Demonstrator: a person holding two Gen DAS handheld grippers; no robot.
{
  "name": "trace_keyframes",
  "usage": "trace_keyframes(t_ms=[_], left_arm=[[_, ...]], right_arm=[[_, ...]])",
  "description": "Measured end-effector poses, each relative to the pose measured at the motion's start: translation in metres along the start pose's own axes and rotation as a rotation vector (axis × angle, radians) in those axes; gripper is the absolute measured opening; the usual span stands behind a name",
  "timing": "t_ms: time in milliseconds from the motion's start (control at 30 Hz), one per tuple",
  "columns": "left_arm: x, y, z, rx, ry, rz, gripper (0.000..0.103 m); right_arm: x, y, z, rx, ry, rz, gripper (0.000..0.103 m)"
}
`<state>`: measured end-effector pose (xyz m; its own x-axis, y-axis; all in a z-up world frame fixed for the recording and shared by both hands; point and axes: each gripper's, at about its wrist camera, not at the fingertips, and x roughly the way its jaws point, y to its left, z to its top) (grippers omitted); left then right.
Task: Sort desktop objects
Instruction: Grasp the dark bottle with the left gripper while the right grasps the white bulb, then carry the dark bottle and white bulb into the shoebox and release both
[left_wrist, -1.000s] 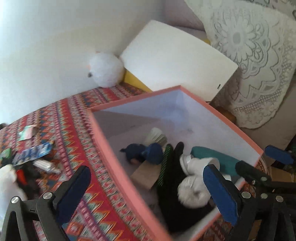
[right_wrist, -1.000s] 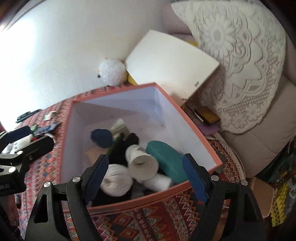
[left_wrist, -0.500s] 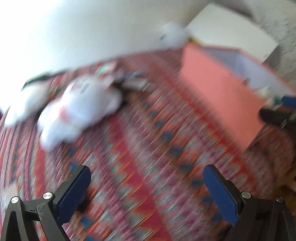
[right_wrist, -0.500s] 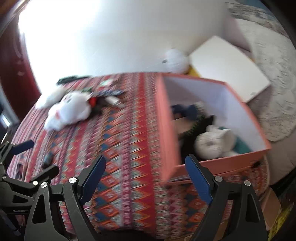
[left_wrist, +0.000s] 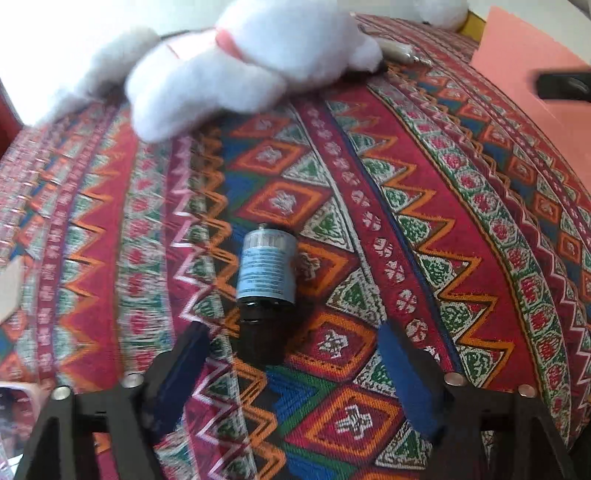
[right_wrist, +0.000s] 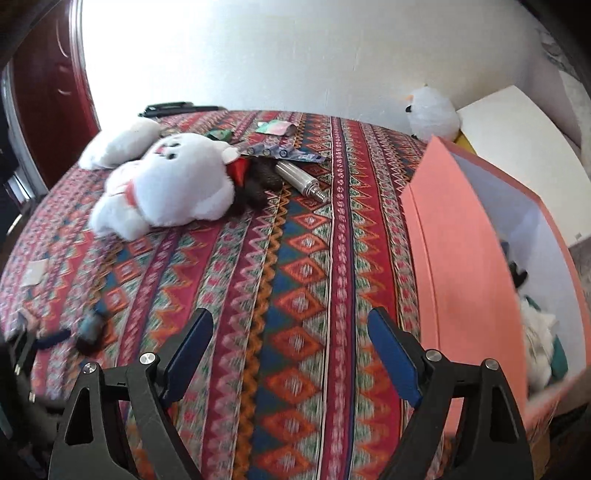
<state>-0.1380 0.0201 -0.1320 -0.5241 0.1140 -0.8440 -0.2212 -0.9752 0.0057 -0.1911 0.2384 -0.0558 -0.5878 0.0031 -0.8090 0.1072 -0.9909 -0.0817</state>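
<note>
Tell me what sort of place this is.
Probably a room in a home, not a workshop: a table under a patterned woven cloth against a white wall, plush toys lying on it, and a red wooden door at the left.

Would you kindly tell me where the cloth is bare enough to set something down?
The widest free patch lies between the white plush toy and the pink box, ahead of the right tool. It is crowded behind the plush, around the metal cylinder.

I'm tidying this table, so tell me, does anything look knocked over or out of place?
The small brown bottle lies on its side on the patterned cloth, just ahead of the open left gripper. The white plush toy sprawls over loose clutter. Nothing looks spilled or broken.
</note>
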Motion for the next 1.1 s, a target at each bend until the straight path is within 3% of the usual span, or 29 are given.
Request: trace_keyframes(t_ms=[33,67,133,167,233,367,533,633,800,1100], left_arm=[[0.002,0.000,0.001,0.005,-0.008,-0.008,0.073],[0.003,0.000,0.003,0.016,-0.018,-0.007,0.063],[0.004,-0.002,0.008,0.039,-0.039,0.001,0.030],[0.005,-0.002,0.010,0.043,-0.045,-0.001,0.024],[0.009,-0.002,0.014,0.036,-0.052,-0.014,0.024],[0.011,0.003,0.016,0.008,-0.057,-0.049,0.024],[0.012,0.007,0.021,-0.010,-0.053,-0.080,0.024],[0.010,0.008,0.023,-0.018,-0.054,-0.086,0.024],[0.003,0.005,0.021,-0.023,-0.052,-0.095,0.024],[-0.023,-0.017,-0.004,0.007,-0.042,-0.117,0.024]], right_arm=[[0.013,-0.001,0.008,-0.010,0.008,-0.009,0.084],[0.026,-0.001,0.017,-0.024,0.011,-0.020,0.083],[0.055,-0.004,0.034,-0.051,0.012,-0.067,0.081],[0.068,-0.006,0.042,-0.057,0.015,-0.095,0.077],[0.096,-0.011,0.059,-0.055,0.029,-0.132,0.073],[0.143,-0.016,0.100,-0.017,0.050,-0.067,0.069],[0.181,-0.002,0.136,-0.066,0.064,-0.042,0.068],[0.187,0.003,0.140,-0.088,0.078,-0.021,0.042],[0.156,0.014,0.112,-0.110,0.103,0.045,0.037],[0.066,0.028,0.015,-0.033,0.153,0.114,0.038]])
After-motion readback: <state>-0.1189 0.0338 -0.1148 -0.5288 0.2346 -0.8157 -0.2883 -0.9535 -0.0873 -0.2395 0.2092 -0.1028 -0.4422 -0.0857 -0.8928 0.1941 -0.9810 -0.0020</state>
